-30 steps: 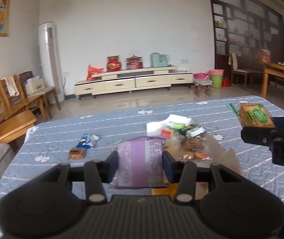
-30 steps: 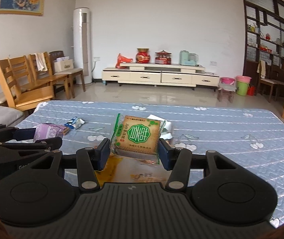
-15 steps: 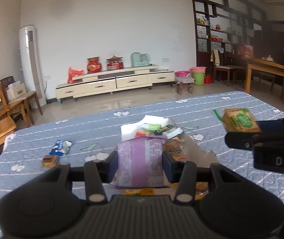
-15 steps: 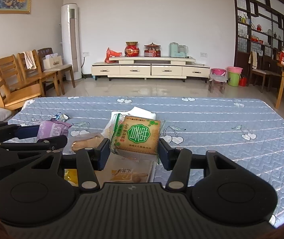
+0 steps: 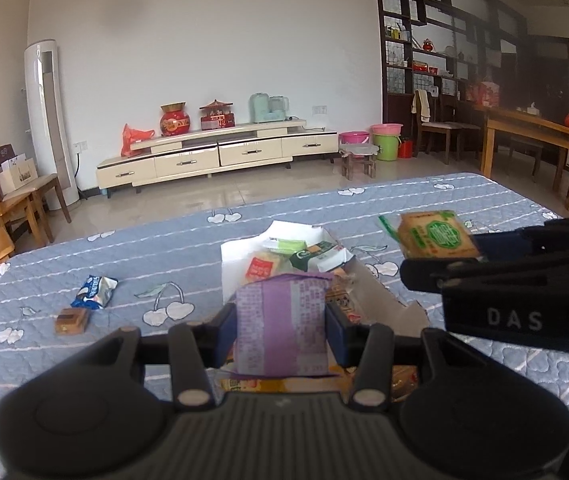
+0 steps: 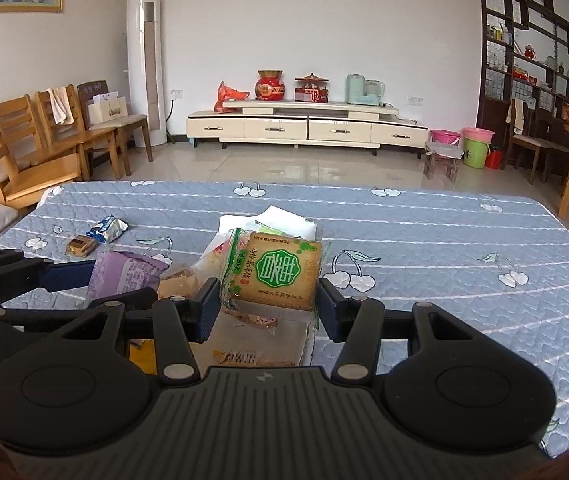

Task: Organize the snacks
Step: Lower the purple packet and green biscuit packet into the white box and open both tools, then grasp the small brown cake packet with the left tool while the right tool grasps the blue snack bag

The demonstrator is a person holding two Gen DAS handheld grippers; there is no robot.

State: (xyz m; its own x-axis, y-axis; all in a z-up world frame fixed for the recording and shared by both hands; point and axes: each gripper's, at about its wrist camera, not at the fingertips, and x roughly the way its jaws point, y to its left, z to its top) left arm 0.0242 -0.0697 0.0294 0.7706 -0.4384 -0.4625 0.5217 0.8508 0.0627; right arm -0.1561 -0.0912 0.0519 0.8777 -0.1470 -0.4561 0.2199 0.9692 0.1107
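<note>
While both are raised over the box [image 5: 244, 256] | my left hand-held gripper [image 5: 282, 330] clamps purple packet [image 5: 282, 324] | my right hand-held gripper [image 6: 269, 306] clamps green-label packet [image 6: 280, 276]

Right gripper [image 6: 269, 307] clamps a tilted green-labelled snack pack [image 6: 280, 276] between its fingers. Left of the fingers, the left gripper [image 6: 124, 280] grips a purple packet [image 6: 124, 272].
</note>
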